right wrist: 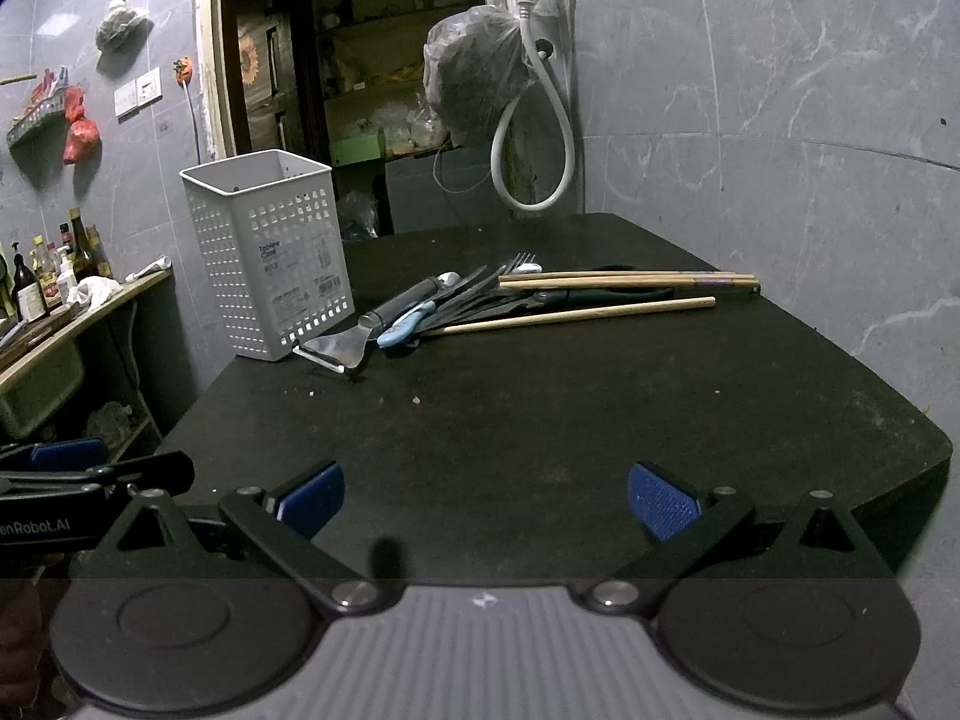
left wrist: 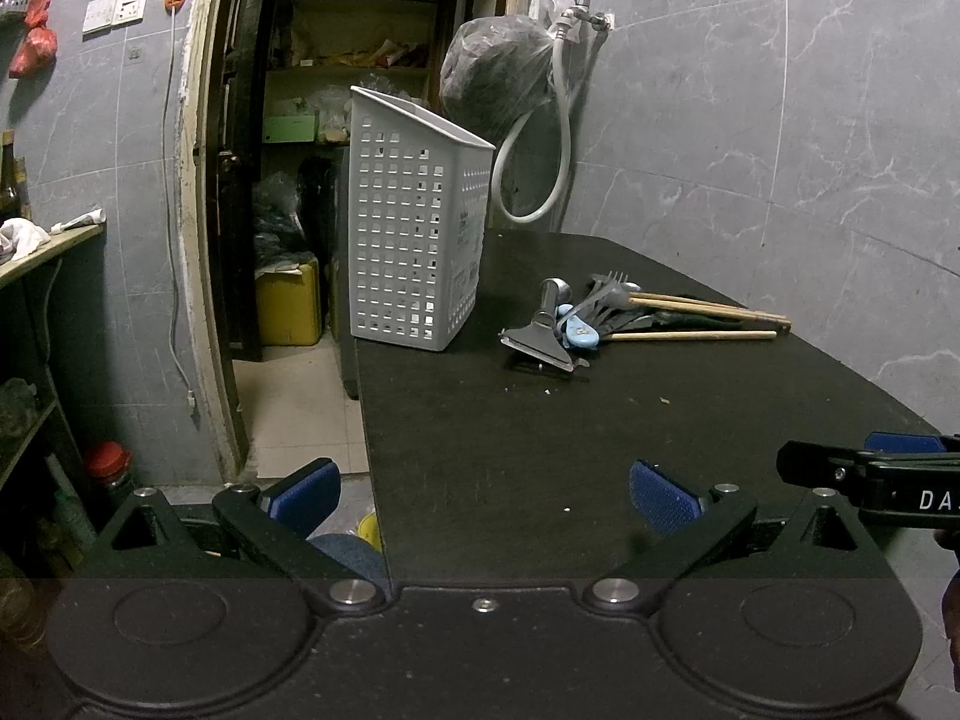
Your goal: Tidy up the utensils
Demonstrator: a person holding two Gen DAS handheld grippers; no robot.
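Observation:
A white perforated utensil basket stands upright at the far left edge of a black table; it also shows in the right wrist view. A heap of utensils lies to its right: a metal peeler, a blue-handled piece, forks, dark knives and wooden chopsticks. My left gripper is open and empty over the table's near left edge. My right gripper is open and empty over the near edge, well short of the heap.
A grey tiled wall runs along the table's right and back. A tap with a white hose and a bagged bundle hang behind. A doorway with shelves opens at the left. A side counter holds bottles.

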